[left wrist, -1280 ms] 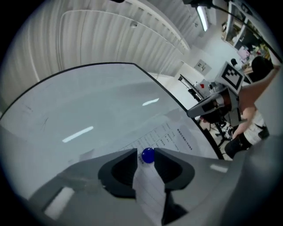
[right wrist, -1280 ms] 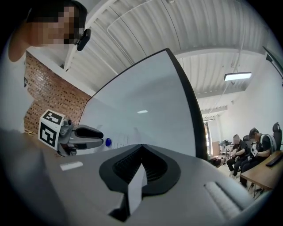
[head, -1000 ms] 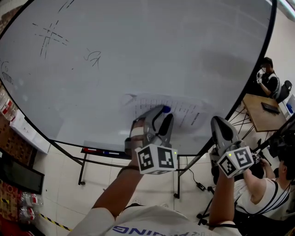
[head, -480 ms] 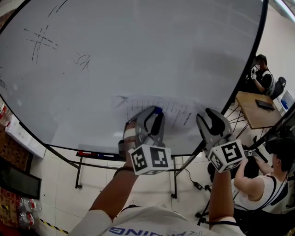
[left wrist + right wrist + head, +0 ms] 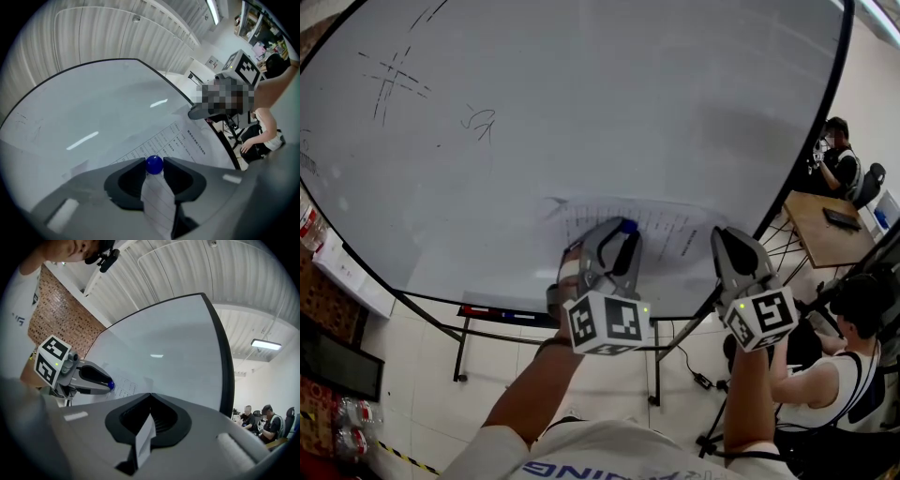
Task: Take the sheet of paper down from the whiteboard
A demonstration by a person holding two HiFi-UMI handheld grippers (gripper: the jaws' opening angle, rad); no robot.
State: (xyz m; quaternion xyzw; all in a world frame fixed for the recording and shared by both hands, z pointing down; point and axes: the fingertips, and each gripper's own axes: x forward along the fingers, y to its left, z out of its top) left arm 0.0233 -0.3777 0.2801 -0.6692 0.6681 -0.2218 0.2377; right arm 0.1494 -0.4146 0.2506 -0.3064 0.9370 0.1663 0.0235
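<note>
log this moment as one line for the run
left hand-held gripper: shut on blue magnet | right hand-held gripper: shut, beside sheet of paper | sheet of paper: flat on whiteboard

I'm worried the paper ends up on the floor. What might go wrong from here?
1. The left gripper pinches the round blue magnet with its jaw tips only; it may slip out when pulled off the whiteboard.
2. No other pin shows on the sheet. The right gripper is shut near its right edge, but whether it grips paper is unclear, so the sheet may drop.
</note>
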